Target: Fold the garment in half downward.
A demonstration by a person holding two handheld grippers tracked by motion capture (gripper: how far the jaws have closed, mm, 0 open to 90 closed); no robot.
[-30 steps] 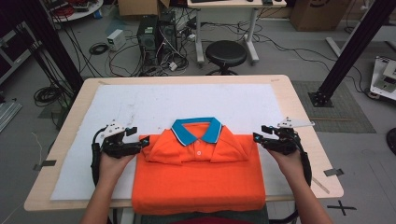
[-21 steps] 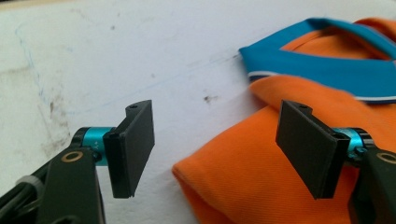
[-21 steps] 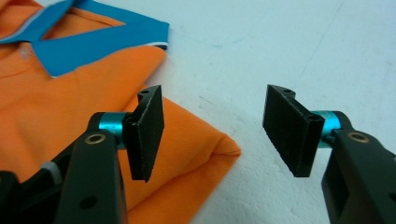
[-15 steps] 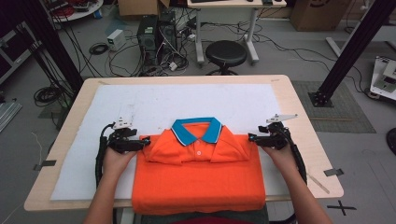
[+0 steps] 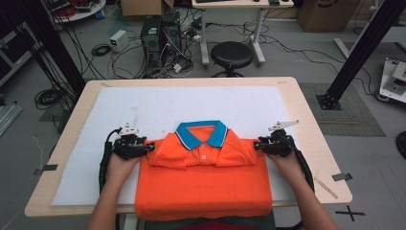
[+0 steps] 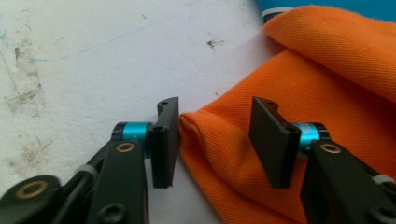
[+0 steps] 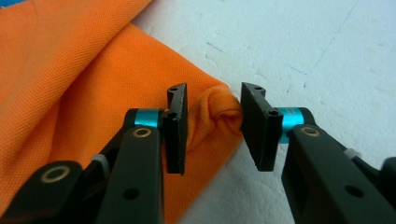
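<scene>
A wooden table [image 5: 306, 120] carries a white sheet [image 5: 158, 103] over most of its top, bare wood showing round the edges; the sheet is scuffed and stained in places; on it lies a folded orange shirt [image 5: 203, 187], collar away from the person, its near edge overhanging the table's front.

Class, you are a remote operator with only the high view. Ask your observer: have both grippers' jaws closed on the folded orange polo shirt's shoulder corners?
Observer: The right gripper has. A corner of the orange knit polo shirt is bunched between its jaws, which have just closed further.
Operator: And the left?
Observer: The left gripper has just been closing too, but only one jaw touches the fold; a gap remains at the other.
Operator: What lies under that corner?
Observer: A white foam mat, smudged with dirt marks.
</scene>
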